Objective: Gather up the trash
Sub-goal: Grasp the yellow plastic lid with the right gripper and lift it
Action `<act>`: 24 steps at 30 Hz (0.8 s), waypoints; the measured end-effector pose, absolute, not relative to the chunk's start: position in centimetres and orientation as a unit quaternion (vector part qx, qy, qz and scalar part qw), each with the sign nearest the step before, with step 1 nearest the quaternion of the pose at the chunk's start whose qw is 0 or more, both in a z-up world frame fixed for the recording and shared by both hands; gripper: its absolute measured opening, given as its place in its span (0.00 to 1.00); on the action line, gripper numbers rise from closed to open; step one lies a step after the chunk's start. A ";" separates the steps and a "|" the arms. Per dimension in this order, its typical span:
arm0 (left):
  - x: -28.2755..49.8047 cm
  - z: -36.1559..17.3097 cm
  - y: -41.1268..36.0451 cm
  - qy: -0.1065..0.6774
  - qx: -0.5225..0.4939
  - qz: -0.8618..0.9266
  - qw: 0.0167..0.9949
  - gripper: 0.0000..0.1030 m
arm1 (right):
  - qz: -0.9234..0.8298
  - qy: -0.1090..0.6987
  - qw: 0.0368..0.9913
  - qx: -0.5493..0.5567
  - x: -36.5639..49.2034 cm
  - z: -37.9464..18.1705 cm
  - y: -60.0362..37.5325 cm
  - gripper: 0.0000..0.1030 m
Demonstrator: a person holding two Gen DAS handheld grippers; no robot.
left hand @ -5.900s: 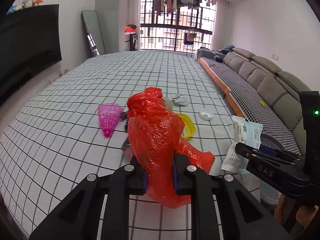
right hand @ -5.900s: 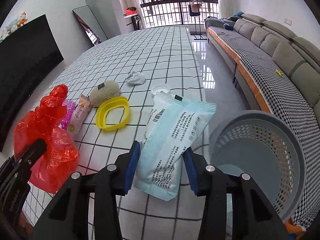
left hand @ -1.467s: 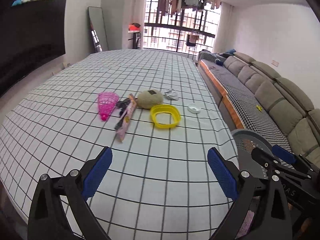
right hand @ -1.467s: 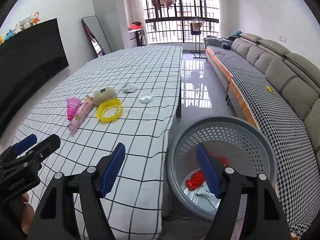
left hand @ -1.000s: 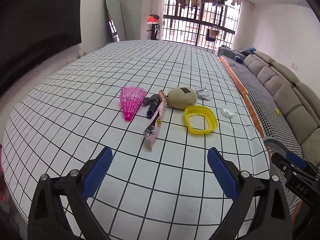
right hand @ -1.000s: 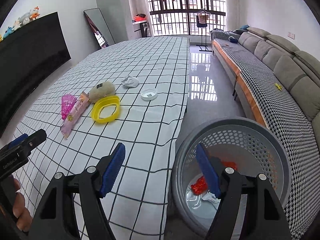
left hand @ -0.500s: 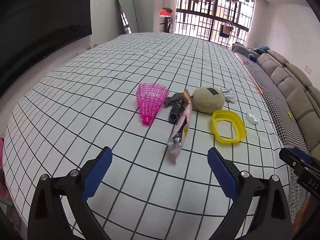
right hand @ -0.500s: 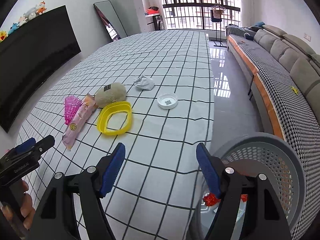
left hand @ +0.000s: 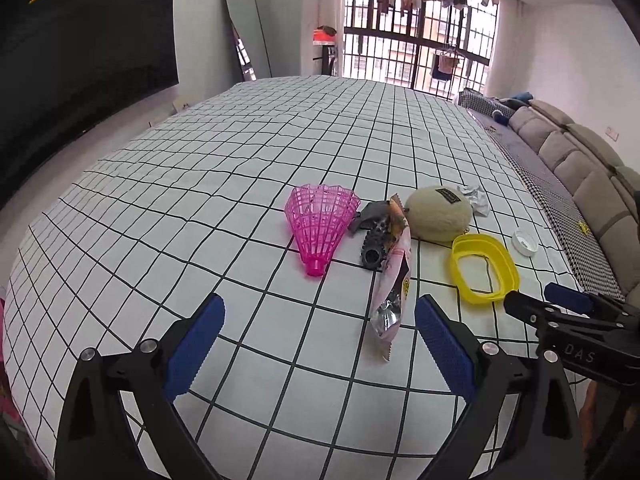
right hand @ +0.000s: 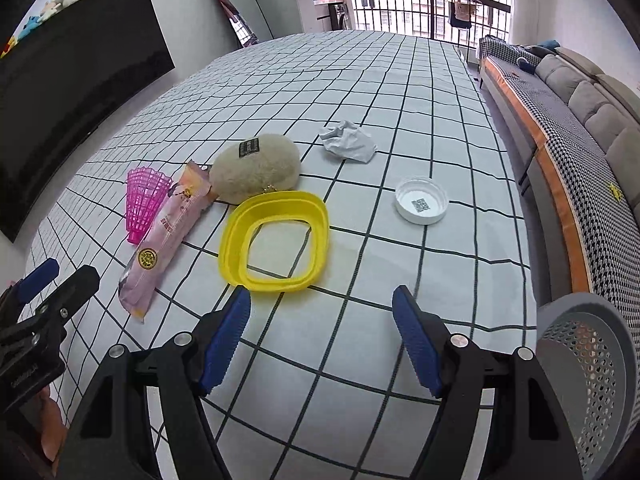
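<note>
Both your grippers hang empty over the checked counter (left hand: 200,200).
Left gripper (left hand: 320,338) fingers spread near the pink wrapper (left hand: 394,272); right gripper (right hand: 322,334) fingers, just widened, hold nothing before the yellow ring (right hand: 276,236); grey basket (right hand: 592,364) at right.

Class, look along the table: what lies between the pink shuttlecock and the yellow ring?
Between the pink shuttlecock and the yellow ring lies the pink snack wrapper, lengthwise, clearest in the right wrist view.
</note>
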State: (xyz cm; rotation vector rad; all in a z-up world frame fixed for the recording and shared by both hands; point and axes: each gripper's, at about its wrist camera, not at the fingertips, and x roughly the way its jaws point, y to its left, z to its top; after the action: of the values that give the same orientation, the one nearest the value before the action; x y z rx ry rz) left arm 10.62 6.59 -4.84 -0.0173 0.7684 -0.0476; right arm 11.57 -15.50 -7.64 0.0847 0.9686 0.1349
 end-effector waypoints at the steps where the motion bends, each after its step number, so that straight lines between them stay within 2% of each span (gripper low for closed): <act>1: 10.6 -4.8 6.6 0.374 -0.009 -0.024 0.927 0.91 | 0.067 0.466 0.881 0.036 11.8 -7.8 -15.1 0.73; 24: 10.3 -5.1 7.0 0.381 -0.024 -0.042 0.923 0.91 | 0.047 0.465 0.884 -0.015 14.6 -8.9 -11.5 0.74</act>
State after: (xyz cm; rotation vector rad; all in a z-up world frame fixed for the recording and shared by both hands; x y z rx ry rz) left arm 10.33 7.05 -5.10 -0.0496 0.7824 -0.0867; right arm 14.59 -11.45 -8.90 -0.0313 0.9684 0.0984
